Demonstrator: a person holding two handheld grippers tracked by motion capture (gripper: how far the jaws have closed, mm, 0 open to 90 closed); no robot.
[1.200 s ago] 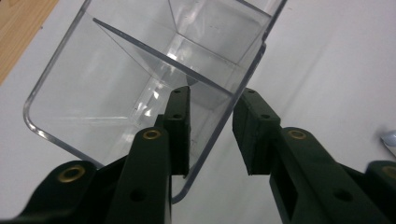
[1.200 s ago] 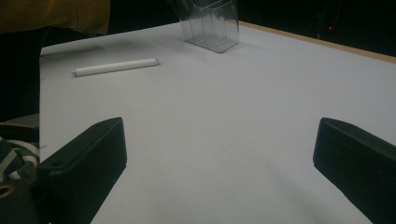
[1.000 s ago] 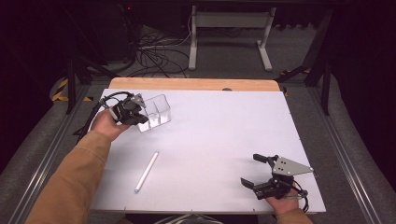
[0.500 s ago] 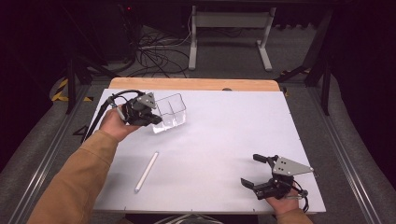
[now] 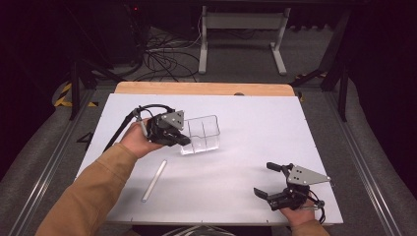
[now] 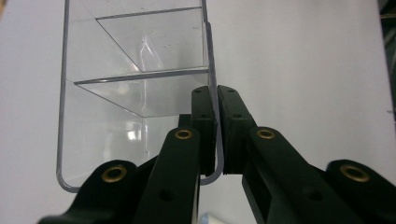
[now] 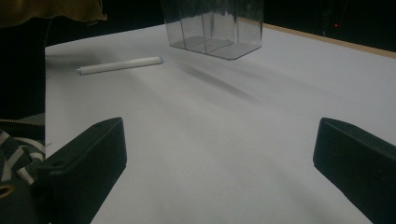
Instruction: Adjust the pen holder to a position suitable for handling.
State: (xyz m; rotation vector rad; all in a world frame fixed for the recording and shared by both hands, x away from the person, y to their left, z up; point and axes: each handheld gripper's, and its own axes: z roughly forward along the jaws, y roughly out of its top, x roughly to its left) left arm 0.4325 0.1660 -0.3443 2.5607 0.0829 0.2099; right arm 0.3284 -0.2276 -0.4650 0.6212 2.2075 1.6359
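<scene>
Clear plastic: the divided organizer box [image 5: 201,133] sits left of centre in the high view, pinched by one side wall and, judging by the shadow under it in the right gripper view, lifted off the white table [image 5: 255,128].
Left gripper: your left gripper [image 5: 181,139] is clenched on that wall, one pad inside the box and one outside; the left gripper view shows the wall [image 6: 211,93] squeezed between them.
Right gripper: your right gripper [image 5: 269,179] rests at the lower right of the high view, jaws spread wide with nothing between them.
White stick: a white stick [image 5: 154,180] lies flat at the lower left, apart from the box.
Step in hand: you seem to be carrying the box toward the middle of the table.
Next move: set it down level, open side up, before you let go; a one-wall grip lets it tilt.
</scene>
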